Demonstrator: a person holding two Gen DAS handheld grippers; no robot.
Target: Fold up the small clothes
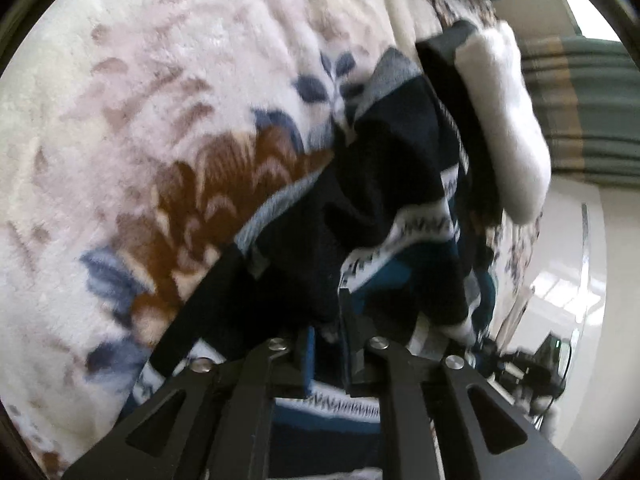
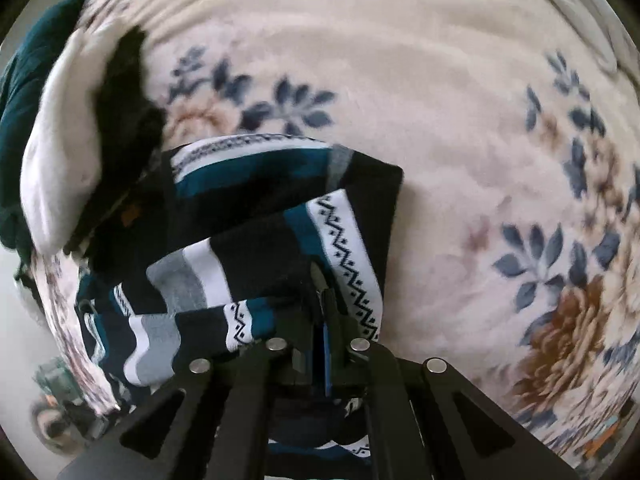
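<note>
The right hand-held gripper [image 2: 322, 304] is closed on a fold of the striped garment [image 2: 256, 216], its two fingers pressed together with cloth pinched between them. The left hand-held gripper [image 1: 320, 312] also has dark cloth of the same garment bunched between and over its fingers; it appears to be gripping it, though the fingertips are partly hidden by fabric.

Task status, as a judgement: folding is under way, not finished. In the right wrist view the garment, banded in navy, teal, white and grey with zigzag trim, lies in at least two overlapping layers, one edge laid across the lower part. The layers are uneven and rumpled, and both grippers hold cloth. Remaining work is likely to be squaring the fold, laying it flat and releasing it.

Just beyond the garment, toward the bed's edge, lies a white sock [image 2: 60, 152] with a black item [image 2: 124, 92] on it; both touch the striped garment. A dark teal cloth [image 2: 16, 92] sits past them at the edge, folding state not discernible.

The carrying surface is a bed covered by a plush cream blanket [image 2: 440, 100] printed with blue leaves and brown flowers. Beside the bed, the left wrist view shows a pale glossy floor [image 1: 568, 280] and a green banded curtain [image 1: 592, 92].
</note>
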